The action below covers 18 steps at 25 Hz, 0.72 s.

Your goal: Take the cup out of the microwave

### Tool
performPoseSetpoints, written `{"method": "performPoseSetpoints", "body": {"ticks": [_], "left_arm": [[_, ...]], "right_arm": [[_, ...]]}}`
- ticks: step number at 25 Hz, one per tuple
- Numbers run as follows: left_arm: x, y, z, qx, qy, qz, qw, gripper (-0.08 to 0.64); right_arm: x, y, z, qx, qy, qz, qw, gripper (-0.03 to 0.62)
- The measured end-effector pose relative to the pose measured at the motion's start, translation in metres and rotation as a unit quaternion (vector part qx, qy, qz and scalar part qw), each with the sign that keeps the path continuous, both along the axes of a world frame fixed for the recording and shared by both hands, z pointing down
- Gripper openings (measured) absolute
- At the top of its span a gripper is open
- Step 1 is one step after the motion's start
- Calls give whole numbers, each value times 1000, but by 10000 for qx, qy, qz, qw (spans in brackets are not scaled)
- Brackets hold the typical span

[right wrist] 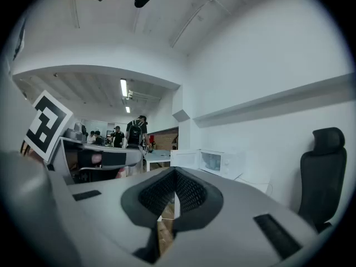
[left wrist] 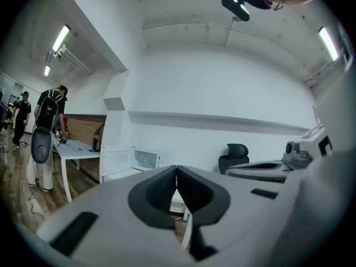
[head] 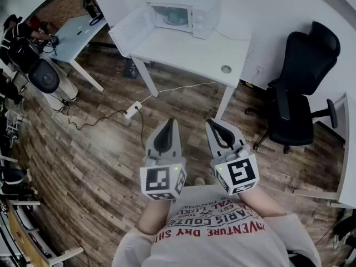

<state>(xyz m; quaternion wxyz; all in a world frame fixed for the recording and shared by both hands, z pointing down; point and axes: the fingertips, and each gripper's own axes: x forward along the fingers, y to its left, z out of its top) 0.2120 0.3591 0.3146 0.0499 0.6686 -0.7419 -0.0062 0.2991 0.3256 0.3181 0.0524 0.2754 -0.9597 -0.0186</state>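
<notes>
The white microwave (head: 186, 13) stands at the back of a white table (head: 189, 54), far ahead of me, with its door (head: 130, 31) swung open to the left. Inside it shows a pale greenish cup (head: 175, 16). I hold both grippers level and side by side near my body, well short of the table. My left gripper (head: 168, 124) is shut with nothing in it, and my right gripper (head: 214, 124) is shut and empty too. The left gripper (left wrist: 176, 168) view shows the microwave (left wrist: 146, 159) small beyond the tips. The right gripper (right wrist: 174, 171) view shows the microwave (right wrist: 219, 163) and the cup (right wrist: 212, 162).
A small round object (head: 226, 69) lies on the table's right front corner. A black office chair (head: 300, 88) stands to the right of the table. A power strip (head: 132, 111) and its cable lie on the wooden floor. People stand at another white table (head: 72, 35) far left.
</notes>
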Motion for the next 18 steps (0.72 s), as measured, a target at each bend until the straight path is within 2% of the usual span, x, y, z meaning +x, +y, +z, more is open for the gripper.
{"method": "performPoseSetpoints", "body": {"ticks": [9,12,18], "left_arm": [[-6,-1,11,-153,24,-1,9999,8],[-11,-4,18,-215,52,24,9998,8],[-39,-15,28,-307,168,7,9994,8]], "right_arm": [[-3,-12,9,-227,26,85,9997,12],[-7,-17,13,-369,-105,131,9992,12],[-35,-29,24,-527,-72,136,9985,12]]}}
